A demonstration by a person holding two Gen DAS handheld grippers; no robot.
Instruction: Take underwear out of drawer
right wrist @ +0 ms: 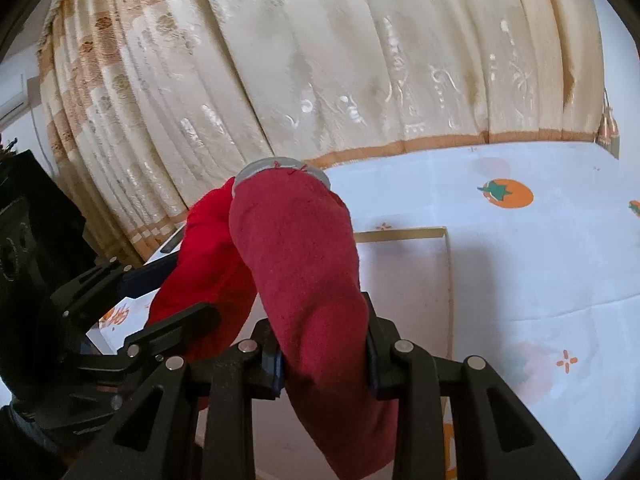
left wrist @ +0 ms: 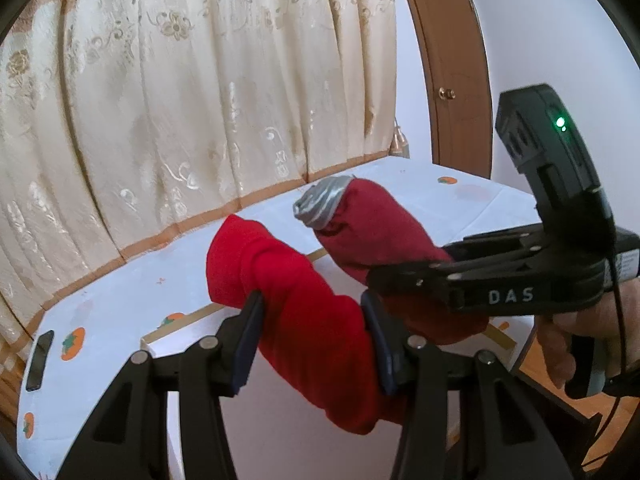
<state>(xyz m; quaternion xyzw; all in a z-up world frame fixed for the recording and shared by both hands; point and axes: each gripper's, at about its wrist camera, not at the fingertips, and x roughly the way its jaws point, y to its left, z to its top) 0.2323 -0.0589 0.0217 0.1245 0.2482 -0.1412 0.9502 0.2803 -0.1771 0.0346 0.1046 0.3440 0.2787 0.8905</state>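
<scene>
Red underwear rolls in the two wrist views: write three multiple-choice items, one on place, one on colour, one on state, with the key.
1. Where is the darker red roll?
A. between the right hand-held gripper's fingers
B. lying on the white cloth
C. hanging on the curtain

2. What colour is the band at the darker roll's far end?
A. green
B. grey
C. yellow

3. What is the left hand-held gripper doing?
A. standing wide open with nothing in it
B. closed on a dark phone
C. closed on the brighter red roll

Key: 1 A, the right hand-held gripper pinches it from both sides; 2 B, the grey band shows in both views; 3 C, both pads press into the roll's sides.
</scene>
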